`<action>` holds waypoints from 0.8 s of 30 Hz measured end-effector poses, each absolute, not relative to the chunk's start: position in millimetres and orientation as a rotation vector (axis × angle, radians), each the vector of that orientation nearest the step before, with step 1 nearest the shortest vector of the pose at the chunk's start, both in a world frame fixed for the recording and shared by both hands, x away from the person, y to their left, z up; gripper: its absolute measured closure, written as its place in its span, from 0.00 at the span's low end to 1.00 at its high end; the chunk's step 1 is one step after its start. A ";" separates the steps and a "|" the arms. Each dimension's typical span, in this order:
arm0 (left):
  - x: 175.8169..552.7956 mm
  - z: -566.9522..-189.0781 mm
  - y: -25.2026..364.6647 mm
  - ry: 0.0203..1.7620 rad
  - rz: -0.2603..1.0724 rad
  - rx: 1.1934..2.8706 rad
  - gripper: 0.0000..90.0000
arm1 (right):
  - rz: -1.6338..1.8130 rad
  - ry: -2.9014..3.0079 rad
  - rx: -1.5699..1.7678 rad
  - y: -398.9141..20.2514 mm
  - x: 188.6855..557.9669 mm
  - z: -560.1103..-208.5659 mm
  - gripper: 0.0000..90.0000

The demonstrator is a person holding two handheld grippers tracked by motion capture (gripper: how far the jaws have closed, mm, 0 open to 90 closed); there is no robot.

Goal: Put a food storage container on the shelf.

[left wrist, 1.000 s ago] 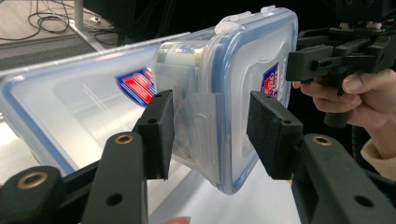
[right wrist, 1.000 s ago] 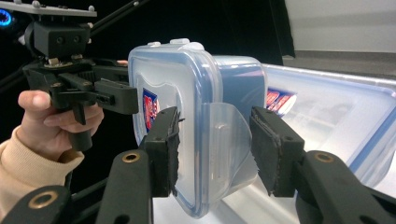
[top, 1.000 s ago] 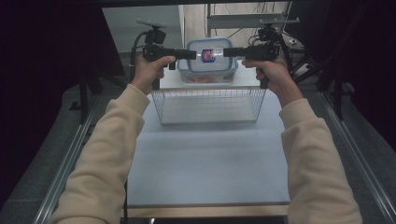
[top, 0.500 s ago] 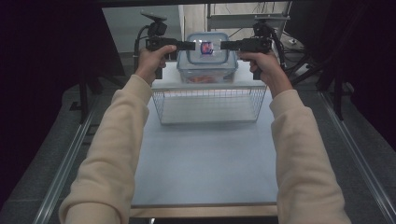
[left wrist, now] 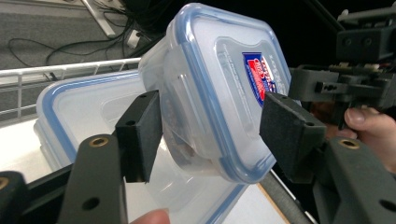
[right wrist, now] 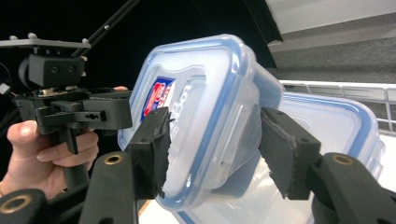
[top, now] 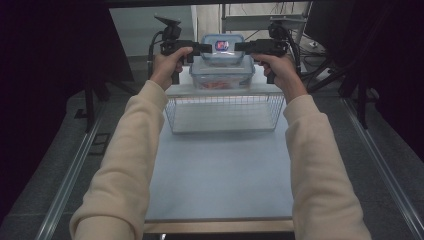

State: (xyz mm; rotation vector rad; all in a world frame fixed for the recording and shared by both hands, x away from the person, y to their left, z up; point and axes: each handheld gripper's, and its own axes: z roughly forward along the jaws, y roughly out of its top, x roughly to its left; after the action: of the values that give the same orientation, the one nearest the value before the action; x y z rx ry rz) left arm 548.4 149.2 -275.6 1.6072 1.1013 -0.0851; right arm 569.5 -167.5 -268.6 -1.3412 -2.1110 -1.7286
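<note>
Whereas a second ago the small lidded container (top: 222, 46) was carried above the wire basket (top: 224, 112), it now sits farther back, resting on the lid of a larger lidded container (top: 221, 73) beyond the basket's far rim. Both hands have travelled away from the person with it.

Left gripper (top: 204, 48): its jaws have just been opening. In the left gripper view the small container (left wrist: 224, 88) lies tilted between the two black pads; the near pad (left wrist: 140, 135) looks to be against the clear wall, while the far pad (left wrist: 289, 130) stands just off the blue-rimmed lid, so the grip is released.

Right gripper (top: 241, 47): its jaws have likewise just been opening. In the right gripper view the container (right wrist: 205, 116) is between the pads, with a visible gap at the right-hand pad (right wrist: 287, 154); the left-hand pad (right wrist: 152, 154) stands at the lid's edge, contact uncertain. No clamping pressure is evident.

The small container carries a red and blue label on its lid. The larger container (left wrist: 74, 107) beneath it has the same blue seal and shows orange-red contents in the high view.

Surroundings: the wire basket stands on the pale blue surface (top: 220, 175), between the person and the two containers, and the forearms in cream sleeves (top: 125, 165) reach over either side of it. Cables and stands lie on the floor beyond.
</note>
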 end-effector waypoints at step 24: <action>526.6 -279.1 161.8 1.043 -0.029 1.595 0.38 | -1.798 -2.183 -1.410 -184.8 548.6 -267.1 0.46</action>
State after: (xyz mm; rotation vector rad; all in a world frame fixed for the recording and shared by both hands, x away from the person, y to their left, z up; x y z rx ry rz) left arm 526.6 161.8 -279.1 1.5950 1.0428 -0.0290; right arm 548.6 -184.8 -267.1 -1.4102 -2.1833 -1.7982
